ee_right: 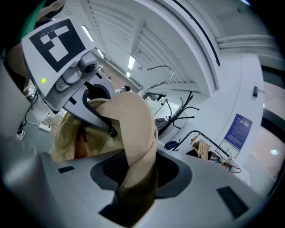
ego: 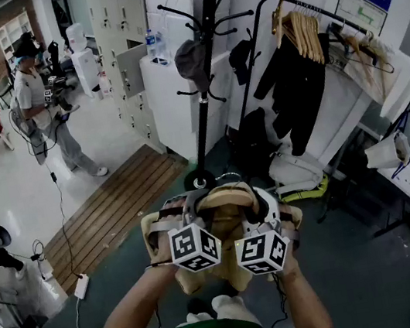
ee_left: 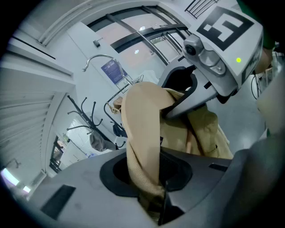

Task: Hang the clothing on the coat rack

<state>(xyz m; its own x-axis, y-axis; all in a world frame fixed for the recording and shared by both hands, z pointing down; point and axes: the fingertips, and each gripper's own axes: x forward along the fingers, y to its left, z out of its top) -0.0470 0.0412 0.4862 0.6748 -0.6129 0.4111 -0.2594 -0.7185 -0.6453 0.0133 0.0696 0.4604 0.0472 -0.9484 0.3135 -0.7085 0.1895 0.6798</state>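
Observation:
A tan garment [ego: 224, 204] hangs bunched between my two grippers, just above my knees in the head view. My left gripper [ego: 185, 216] is shut on a thick fold of the garment [ee_left: 142, 133], which runs down through its jaws. My right gripper [ego: 264, 208] is shut on another fold [ee_right: 136, 133], its jaws standing wide around the bunched cloth. The two grippers face each other closely: each shows in the other's view. The black coat rack [ego: 205, 73] stands ahead of me with a grey cap [ego: 190, 56] on one hook. It also shows small as the coat rack [ee_left: 89, 122] and the coat rack [ee_right: 182, 109].
A clothes rail [ego: 300, 32] with wooden hangers and a black garment stands at the right. White lockers [ego: 119, 33] are behind the rack. A person [ego: 41, 102] stands at the back left. A wooden floor panel [ego: 118, 206], cables and a power strip [ego: 81, 285] lie at the left.

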